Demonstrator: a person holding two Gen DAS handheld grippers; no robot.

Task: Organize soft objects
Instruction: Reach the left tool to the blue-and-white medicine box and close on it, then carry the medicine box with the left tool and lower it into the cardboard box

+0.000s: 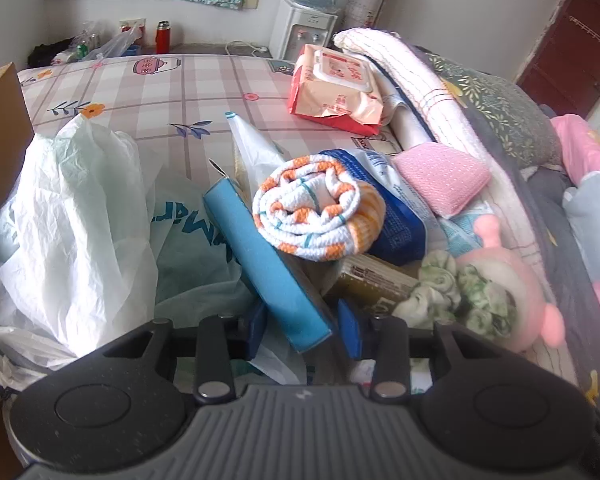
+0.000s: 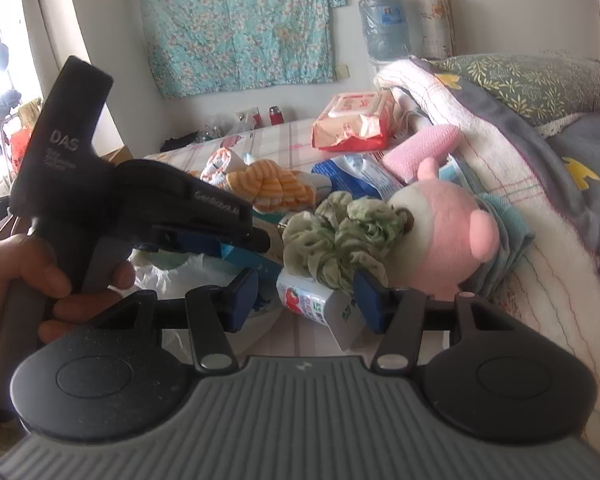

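The soft things lie heaped on a bed (image 1: 148, 88) with a plaid, flower-printed sheet. In the left wrist view a rolled towel (image 1: 316, 212), white with orange and teal stripes, sits at the centre of the heap, resting on a blue wipes pack (image 1: 396, 216) and touching a long light-blue box (image 1: 268, 264) that slants down toward the camera. The left tongs (image 1: 304, 330) are clamped on the lower end of this box, one blue pad on each side of it. To the right of the towel lie a folded pink cloth (image 1: 440, 176), a green-and-white scrunchie (image 1: 456, 292) and a pink plush toy (image 1: 516, 288), the scrunchie lying against the plush. A crumpled white plastic bag (image 1: 72, 232) fills the left side, and a peach wet-wipes packet (image 1: 336, 88) lies farther back near a folded white blanket (image 1: 420, 80). In the right wrist view the right tongs (image 2: 306, 300) grip a small white packet (image 2: 320, 304) with a red print, the blue pads pressing on its two sides, just below the scrunchie (image 2: 340, 240) and beside the plush toy (image 2: 444, 232). The person's hand (image 2: 32, 284) holds the black handle of the left tool at the left edge. A floral cloth (image 2: 236, 24) hangs on the wall behind.
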